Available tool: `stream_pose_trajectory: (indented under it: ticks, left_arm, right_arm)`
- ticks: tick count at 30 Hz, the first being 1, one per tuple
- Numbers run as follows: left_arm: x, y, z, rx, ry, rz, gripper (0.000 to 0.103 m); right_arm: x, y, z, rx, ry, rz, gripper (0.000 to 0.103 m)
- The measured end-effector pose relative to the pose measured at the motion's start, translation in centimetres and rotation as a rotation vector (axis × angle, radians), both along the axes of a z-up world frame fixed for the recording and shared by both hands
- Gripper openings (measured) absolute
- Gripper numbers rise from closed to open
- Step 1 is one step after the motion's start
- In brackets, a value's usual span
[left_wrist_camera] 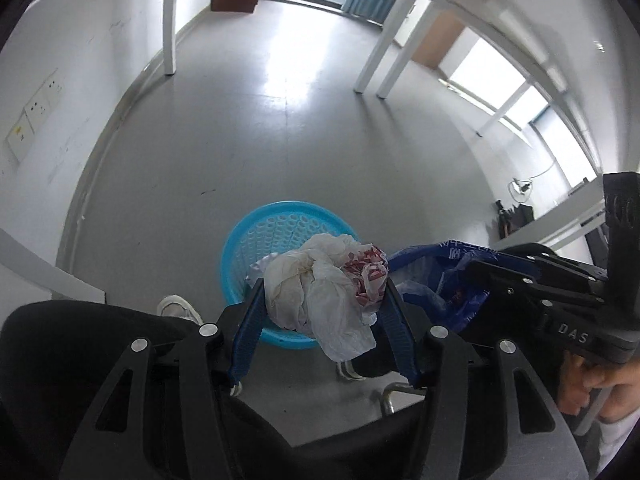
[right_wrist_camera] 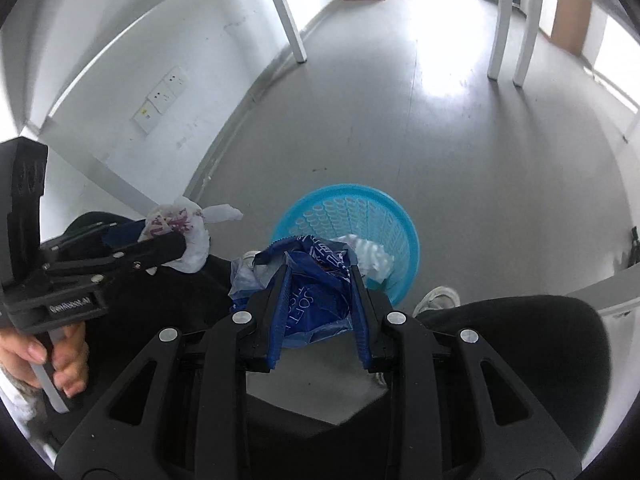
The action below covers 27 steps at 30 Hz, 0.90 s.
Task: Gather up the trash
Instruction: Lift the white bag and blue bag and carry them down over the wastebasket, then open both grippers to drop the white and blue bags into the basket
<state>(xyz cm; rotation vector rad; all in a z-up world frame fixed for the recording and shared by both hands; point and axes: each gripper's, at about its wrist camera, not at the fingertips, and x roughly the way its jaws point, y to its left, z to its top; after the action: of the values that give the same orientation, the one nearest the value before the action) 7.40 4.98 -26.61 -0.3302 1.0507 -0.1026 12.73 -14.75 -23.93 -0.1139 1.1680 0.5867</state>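
Your left gripper [left_wrist_camera: 324,288] pinches a crumpled white bag [left_wrist_camera: 320,292]; your right gripper [right_wrist_camera: 320,280] clamps a blue bag [right_wrist_camera: 308,292]. Both hang over the blue basket [left_wrist_camera: 256,232]. These 2 are light, soft, slippery; grip the bunched middle.

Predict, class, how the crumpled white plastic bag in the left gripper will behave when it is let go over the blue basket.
The white plastic bag looks thin and crumpled, so probably floppy and very light; it may drift rather than drop straight. A loose flap hangs below the left gripper, so it could snag on the blue basket rim.
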Motion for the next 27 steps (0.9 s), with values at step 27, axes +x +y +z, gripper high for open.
stream_pose_trajectory:
  ticks: [27]
  left_arm:
    - [8.7, 2.3, -7.8, -0.104, 0.247, 0.148, 0.055]
  right_arm:
    - [7.6, 3.9, -10.9, -0.100, 0.225, -0.107, 0.029]
